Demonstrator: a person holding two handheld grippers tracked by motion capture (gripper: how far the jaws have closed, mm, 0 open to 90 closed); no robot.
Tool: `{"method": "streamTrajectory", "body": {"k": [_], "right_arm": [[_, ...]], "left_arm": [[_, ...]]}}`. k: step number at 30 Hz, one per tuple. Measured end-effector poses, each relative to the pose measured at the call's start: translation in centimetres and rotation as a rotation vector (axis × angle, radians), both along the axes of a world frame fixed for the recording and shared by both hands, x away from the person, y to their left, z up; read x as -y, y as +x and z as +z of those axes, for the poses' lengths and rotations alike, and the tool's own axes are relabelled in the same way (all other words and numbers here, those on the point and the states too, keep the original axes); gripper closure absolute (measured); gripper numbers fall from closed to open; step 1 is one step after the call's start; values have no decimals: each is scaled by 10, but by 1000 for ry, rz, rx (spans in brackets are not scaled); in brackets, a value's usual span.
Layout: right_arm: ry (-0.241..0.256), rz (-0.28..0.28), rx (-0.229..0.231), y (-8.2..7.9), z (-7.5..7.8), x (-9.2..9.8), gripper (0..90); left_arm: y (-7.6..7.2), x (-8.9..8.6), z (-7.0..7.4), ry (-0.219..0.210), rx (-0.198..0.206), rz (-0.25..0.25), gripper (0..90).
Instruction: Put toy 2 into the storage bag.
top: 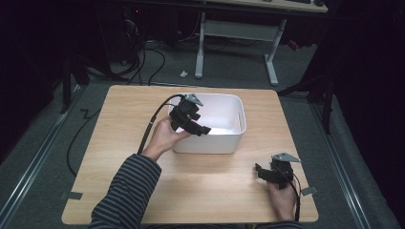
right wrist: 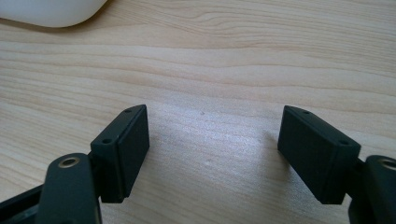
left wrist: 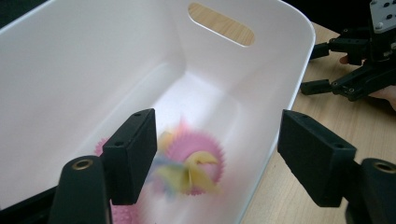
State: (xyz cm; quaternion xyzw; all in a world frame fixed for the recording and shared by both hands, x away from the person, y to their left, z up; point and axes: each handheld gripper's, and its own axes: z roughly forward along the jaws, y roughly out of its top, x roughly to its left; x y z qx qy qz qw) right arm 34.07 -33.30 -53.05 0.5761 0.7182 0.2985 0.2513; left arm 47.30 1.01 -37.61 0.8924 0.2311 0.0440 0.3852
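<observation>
Left gripper point(left wrist: 217, 154) — jaws wide, empty — hangs over the white bin point(top: 236, 114); right gripper point(right wrist: 212, 149), jaws wide, rests on the table point(top: 200, 186).

Overhead table point(top: 191, 191) view; two close claw-mounted views.

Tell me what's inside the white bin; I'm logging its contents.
Inside the white bin, the left gripper view shows pink frilly-edged pieces with a blurred yellow piece on top. The left gripper, open above them, covers part of the floor, so more may lie hidden.
</observation>
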Motion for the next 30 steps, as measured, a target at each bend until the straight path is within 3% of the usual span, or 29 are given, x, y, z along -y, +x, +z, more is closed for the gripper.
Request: {"method": "streamTrajectory", "body": {"k": [7, 12, 18, 30], "right_arm": [[-1, 2, 1, 0, 0, 0, 251], [-1, 2, 1, 0, 0, 0, 251], [-1, 1, 1, 0, 0, 0, 251], [-3, 3, 2, 0, 0, 0, 251]], "left_arm": [[-7, -18, 10, -25, 42, 43, 273], [-17, -43, 18, -66, 93, 101, 272], [-30, -81, 23, -109, 117, 161, 271], [-53, -136, 15, -156, 139, 282, 269]]}}
